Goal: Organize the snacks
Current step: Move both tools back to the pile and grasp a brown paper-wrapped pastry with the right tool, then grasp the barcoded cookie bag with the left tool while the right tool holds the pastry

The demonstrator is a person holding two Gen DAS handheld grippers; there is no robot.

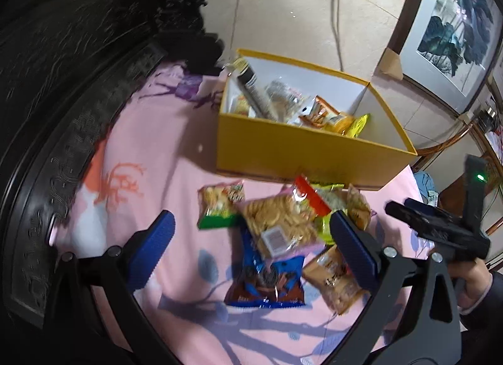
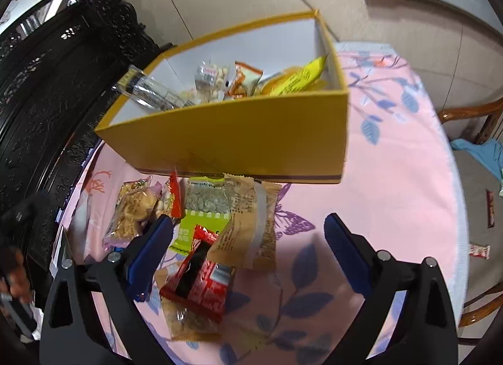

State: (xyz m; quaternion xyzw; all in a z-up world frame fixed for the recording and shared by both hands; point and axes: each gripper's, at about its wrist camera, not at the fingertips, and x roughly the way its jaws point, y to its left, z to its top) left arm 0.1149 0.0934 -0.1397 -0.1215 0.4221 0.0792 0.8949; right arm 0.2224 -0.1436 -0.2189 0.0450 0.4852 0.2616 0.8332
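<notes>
A yellow box (image 1: 283,145) stands on the pink cloth and holds several snack packs; it also shows in the right wrist view (image 2: 251,142). A pile of snack packs lies in front of it: a clear cracker pack (image 1: 276,223), a blue cookie pack (image 1: 267,280), a green-edged pack (image 1: 220,204) and a brown pack (image 1: 333,280). My left gripper (image 1: 251,248) is open and empty above this pile. My right gripper (image 2: 248,252) is open and empty over a red pack (image 2: 201,277), a brown pack (image 2: 251,226) and a green pack (image 2: 201,214).
Dark carved wooden furniture (image 1: 63,98) stands at the left of the round table (image 2: 408,192). A wooden chair (image 2: 471,120) stands at the right. Small packets (image 2: 489,212) lie on the tiled floor. A framed picture (image 1: 456,25) leans against the wall.
</notes>
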